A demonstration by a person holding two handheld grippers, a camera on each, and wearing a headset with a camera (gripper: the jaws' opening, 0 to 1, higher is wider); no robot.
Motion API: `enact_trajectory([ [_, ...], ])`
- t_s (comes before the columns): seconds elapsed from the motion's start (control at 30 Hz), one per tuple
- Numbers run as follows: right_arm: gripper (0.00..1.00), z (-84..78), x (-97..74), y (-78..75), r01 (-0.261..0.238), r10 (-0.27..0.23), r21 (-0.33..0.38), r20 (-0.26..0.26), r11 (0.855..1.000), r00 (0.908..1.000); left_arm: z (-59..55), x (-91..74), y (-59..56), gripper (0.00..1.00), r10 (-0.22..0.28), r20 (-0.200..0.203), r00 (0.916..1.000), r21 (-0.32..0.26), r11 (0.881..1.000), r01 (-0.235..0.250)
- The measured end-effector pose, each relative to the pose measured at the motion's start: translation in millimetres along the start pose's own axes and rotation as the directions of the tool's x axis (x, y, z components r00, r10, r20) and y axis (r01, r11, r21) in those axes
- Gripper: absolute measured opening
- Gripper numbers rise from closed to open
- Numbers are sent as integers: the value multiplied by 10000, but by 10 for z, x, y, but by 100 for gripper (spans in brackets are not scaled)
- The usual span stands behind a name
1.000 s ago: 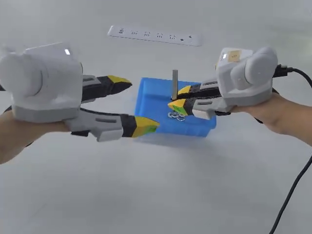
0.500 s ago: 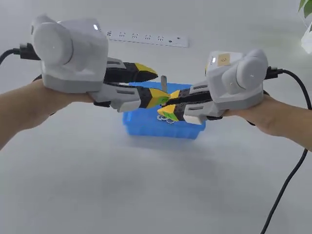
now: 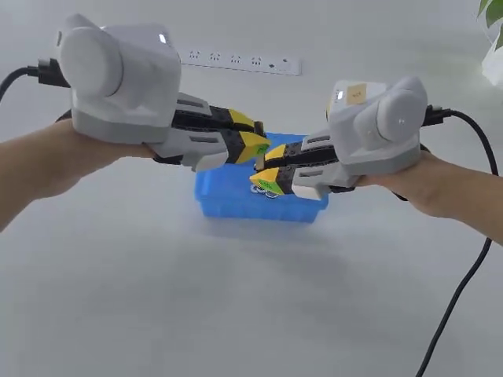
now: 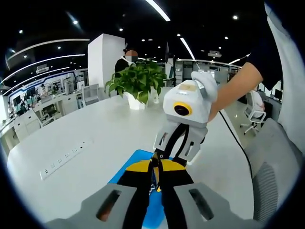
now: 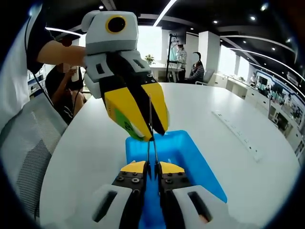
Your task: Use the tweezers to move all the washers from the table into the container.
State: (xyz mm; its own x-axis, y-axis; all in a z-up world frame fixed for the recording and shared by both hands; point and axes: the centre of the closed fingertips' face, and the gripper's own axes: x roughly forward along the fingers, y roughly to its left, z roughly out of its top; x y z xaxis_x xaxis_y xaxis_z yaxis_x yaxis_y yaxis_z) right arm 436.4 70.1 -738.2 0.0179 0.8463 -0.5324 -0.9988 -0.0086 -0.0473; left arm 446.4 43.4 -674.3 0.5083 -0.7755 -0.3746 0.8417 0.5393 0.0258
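As right tool (image 3: 263,180) grips tweezers (image 5: 149,119), washers (image 3: 266,192) lie beneath.

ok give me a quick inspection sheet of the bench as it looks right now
surface: white table; no washers seen loose on it
job's things: blue container with washers inside; tweezers held upright over it
clutter: power strip beyond the container
grippers: left gripper and right gripper both shut on the tweezers, tips close together above the container
cables: black cable trails from the right gripper; second cable from the left gripper
surroundings: potted plant; open office, people in the background
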Motion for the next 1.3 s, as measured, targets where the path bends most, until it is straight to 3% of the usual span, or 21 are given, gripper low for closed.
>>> enact_trajectory([
  [0.37, 11, 4, 16, -24, -29, 29, -104, -83, 9999, 10000, 30, 56, -21, 6, -126, -399, 9991, 362, 9992, 141],
  [0.87, 16, -4, 22, -53, 204, -208, -136, -343, 9997, 9992, 24, 42, 51, 6, 165, -498, 9986, 1134, 9935, -108],
  [1.07, 27, -3, -19, -53, 359, -358, 15, -387, 9994, 9986, 104, 8, 85, 6, 305, -336, 9990, 1134, 9932, -265],
  [1.2, 28, 9, -46, -56, 473, -470, 91, -306, 9988, 9984, 153, -1, 68, 6, 288, -217, 9994, 1167, 9928, -261],
  [1.3, 25, 34, -63, -61, 494, -495, -69, -245, 9988, 9985, 180, -10, 0, 6, 7, -145, 9999, 1230, 9924, 11],
])
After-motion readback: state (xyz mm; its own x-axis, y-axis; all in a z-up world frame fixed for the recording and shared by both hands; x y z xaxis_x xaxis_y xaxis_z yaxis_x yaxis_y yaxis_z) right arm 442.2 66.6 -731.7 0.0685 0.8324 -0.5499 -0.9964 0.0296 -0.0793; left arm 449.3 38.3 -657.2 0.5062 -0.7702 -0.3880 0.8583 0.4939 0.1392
